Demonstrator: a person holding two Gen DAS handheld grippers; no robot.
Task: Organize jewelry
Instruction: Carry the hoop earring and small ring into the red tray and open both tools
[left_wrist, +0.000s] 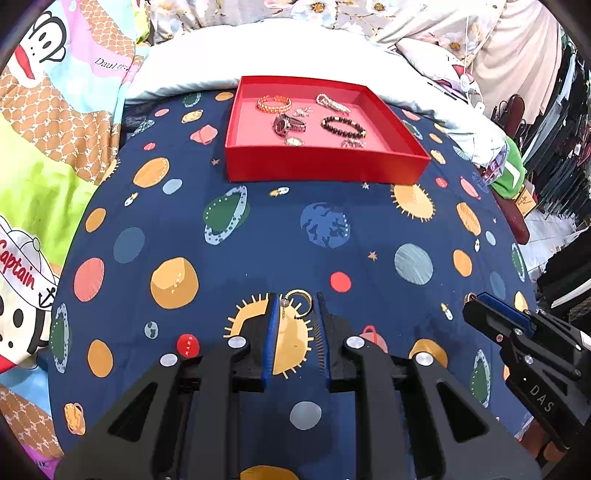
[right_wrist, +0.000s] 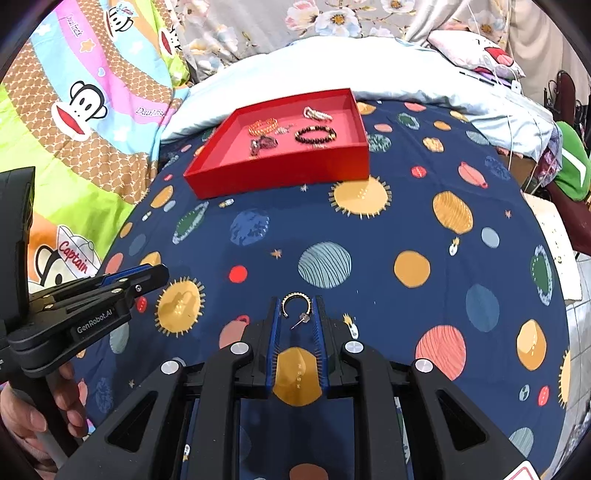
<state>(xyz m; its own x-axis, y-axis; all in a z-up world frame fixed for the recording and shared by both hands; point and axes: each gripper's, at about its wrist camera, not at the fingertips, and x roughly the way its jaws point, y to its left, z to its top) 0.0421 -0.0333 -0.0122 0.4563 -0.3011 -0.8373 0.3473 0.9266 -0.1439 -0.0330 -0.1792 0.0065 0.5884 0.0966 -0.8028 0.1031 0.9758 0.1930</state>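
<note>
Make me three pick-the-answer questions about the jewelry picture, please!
1. Where is the red tray?
A. on the space-print blanket
B. on the floor
C. on a chair

2. What colour is the bead bracelet at the tray's right?
A. white
B. dark brown
C. green

3. What do the left tongs hold?
A. nothing
B. a watch
C. a gold hoop earring

Answers: 1 A, the tray sits on the blanket with planets. 2 B, its beads look dark brown. 3 C, a gold hoop earring sits between the fingertips.
</note>
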